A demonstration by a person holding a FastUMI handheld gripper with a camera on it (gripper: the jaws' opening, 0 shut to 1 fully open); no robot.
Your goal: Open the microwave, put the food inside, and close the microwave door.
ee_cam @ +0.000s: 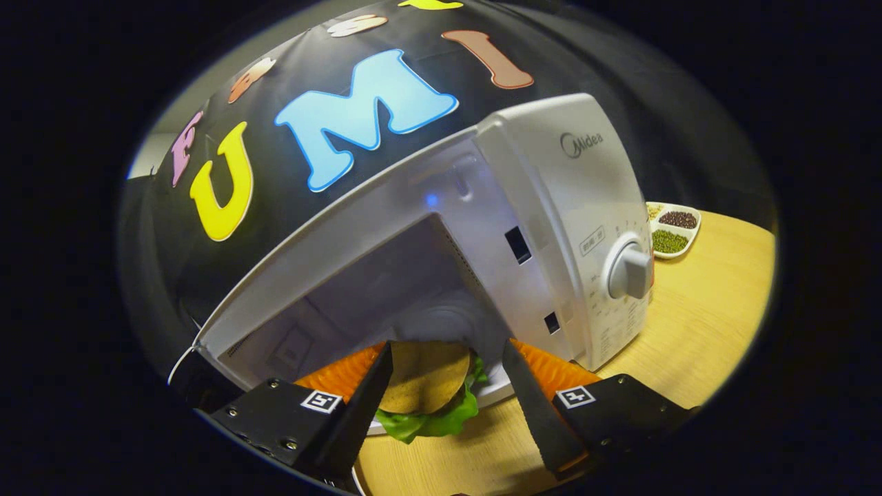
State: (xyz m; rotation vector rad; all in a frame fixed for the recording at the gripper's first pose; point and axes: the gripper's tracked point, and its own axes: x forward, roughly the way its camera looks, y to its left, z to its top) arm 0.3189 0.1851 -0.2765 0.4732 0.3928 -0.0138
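Black cloth wall (172, 275) hangs at the back, light wooden table (696, 324) in front, little divided dish of beans (674, 231) sits far right.

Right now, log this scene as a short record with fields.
microwave: white, door open, cavity facing the gripper
burger: bun over lettuce, between the fingers at the cavity mouth
gripper: fingers apart, either side of the burger; contact unclear
dial: on the control panel
divided dish: beans, on the wooden table beyond the microwave
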